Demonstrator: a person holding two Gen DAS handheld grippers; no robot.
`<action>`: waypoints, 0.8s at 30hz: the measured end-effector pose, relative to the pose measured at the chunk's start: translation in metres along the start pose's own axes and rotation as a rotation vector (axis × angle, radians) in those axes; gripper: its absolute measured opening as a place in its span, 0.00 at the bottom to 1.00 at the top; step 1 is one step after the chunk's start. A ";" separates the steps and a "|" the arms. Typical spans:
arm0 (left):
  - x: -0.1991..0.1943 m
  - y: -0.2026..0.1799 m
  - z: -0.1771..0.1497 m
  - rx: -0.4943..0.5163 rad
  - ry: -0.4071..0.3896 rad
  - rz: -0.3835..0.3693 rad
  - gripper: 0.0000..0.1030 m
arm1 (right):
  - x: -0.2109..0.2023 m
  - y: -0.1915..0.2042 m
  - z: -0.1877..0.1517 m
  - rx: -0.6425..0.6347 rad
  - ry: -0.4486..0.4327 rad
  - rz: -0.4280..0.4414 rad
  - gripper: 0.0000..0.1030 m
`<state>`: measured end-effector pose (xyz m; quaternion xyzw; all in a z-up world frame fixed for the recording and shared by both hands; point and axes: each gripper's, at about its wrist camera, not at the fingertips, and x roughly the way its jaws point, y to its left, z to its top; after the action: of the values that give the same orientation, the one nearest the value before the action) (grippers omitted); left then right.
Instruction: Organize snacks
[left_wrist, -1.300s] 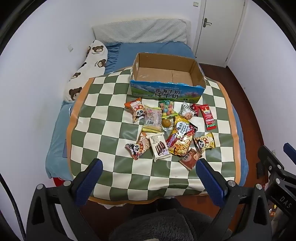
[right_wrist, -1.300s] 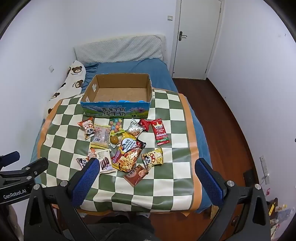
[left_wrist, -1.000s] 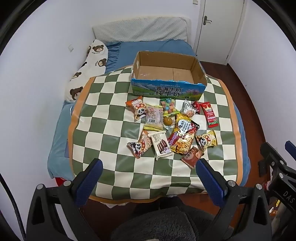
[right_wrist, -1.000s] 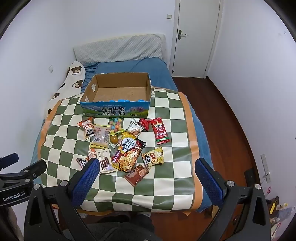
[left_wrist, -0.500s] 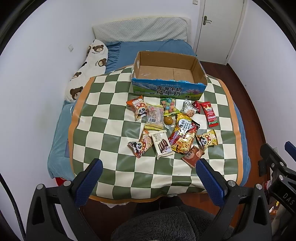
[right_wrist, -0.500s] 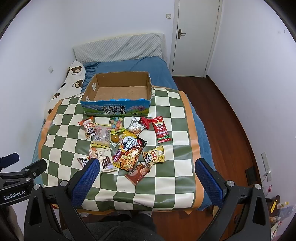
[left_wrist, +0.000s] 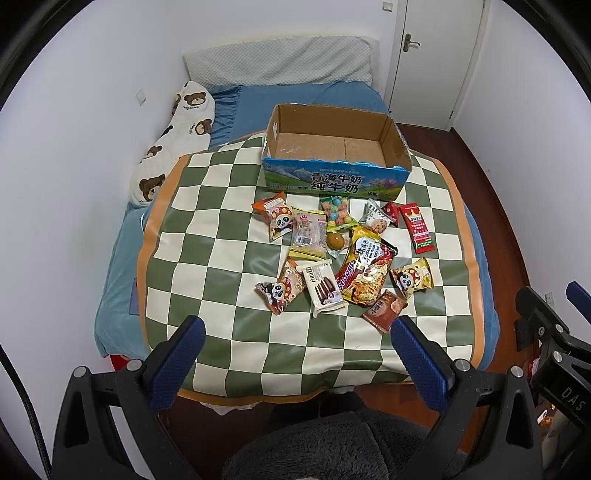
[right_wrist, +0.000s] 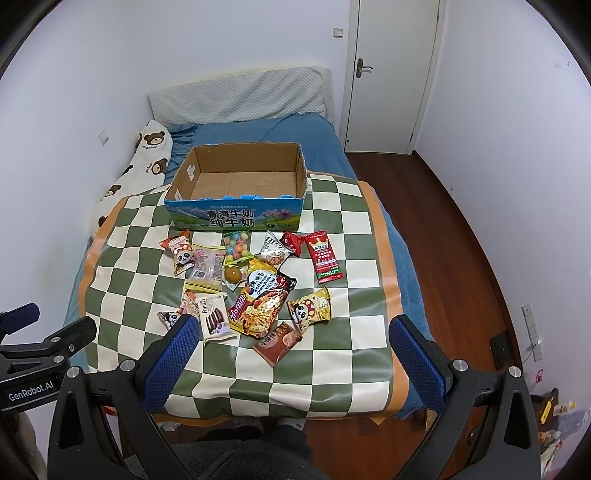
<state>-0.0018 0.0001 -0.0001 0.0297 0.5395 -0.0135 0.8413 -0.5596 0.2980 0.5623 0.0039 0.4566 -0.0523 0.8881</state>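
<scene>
Above checkered mat (left_wrist: 207, 236): left claw (left_wrist: 295, 354), right claw (right_wrist: 291, 347) spread, empty; snacks (left_wrist: 364, 273) beside box (left_wrist: 334, 184).

Panda snack (right_wrist: 173, 317) half hidden behind right gripper (right_wrist: 291, 345) finger.

The checkered mat (left_wrist: 221, 236) lies on the bed (left_wrist: 118, 266). The cardboard box (left_wrist: 334, 181) stands at the mat's far edge. The snack packets (left_wrist: 343, 254) lie clustered on the mat directly before the box. The pillow (left_wrist: 280, 64) lies behind the box, at the wall. The door (right_wrist: 391, 74) stands at far right.
</scene>
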 end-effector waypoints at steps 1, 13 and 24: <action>-0.001 0.002 -0.001 0.001 -0.001 -0.002 1.00 | 0.000 0.000 0.000 -0.001 -0.001 -0.002 1.00; -0.011 -0.001 0.004 0.002 -0.014 -0.011 1.00 | -0.006 0.002 0.002 -0.002 -0.007 -0.003 1.00; -0.013 -0.009 0.005 0.004 -0.024 -0.018 1.00 | -0.013 -0.004 0.007 0.000 -0.018 -0.002 1.00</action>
<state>-0.0030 -0.0097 0.0137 0.0265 0.5297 -0.0223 0.8475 -0.5616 0.2952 0.5768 0.0030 0.4485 -0.0534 0.8922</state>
